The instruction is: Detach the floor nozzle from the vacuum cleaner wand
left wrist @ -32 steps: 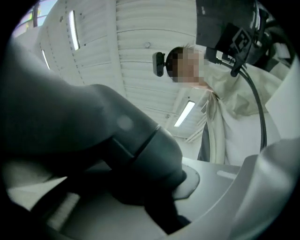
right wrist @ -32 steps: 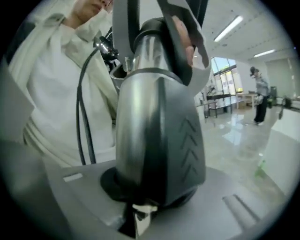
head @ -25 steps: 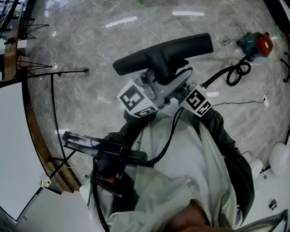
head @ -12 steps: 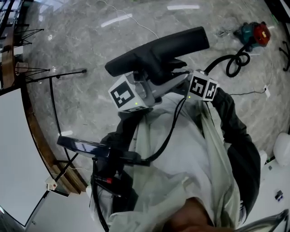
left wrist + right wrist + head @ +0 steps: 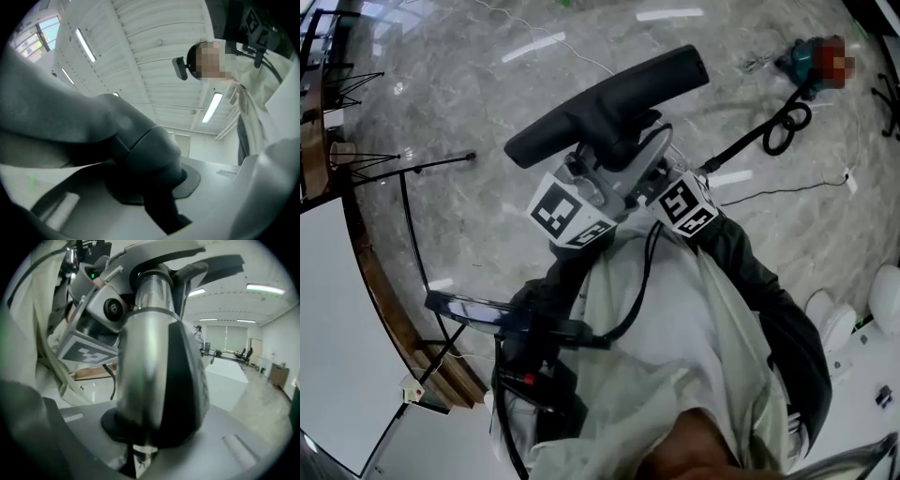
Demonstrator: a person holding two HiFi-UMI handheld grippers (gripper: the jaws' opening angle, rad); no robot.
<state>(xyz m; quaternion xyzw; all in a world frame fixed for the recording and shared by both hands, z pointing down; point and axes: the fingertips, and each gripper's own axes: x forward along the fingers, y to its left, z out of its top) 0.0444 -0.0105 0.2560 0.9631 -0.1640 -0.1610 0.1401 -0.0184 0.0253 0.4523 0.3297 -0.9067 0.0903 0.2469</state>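
Two grips set: left hand-held gripper clamps the floor nozzle neck, right hand-held gripper the wand; joint not yet apart.

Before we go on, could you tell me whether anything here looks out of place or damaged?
Nothing looks damaged or spilled. The floor nozzle is lifted off the floor and tilted, joined to the silver wand, and the black hose lies in a loose loop on the floor near the vacuum cleaner.
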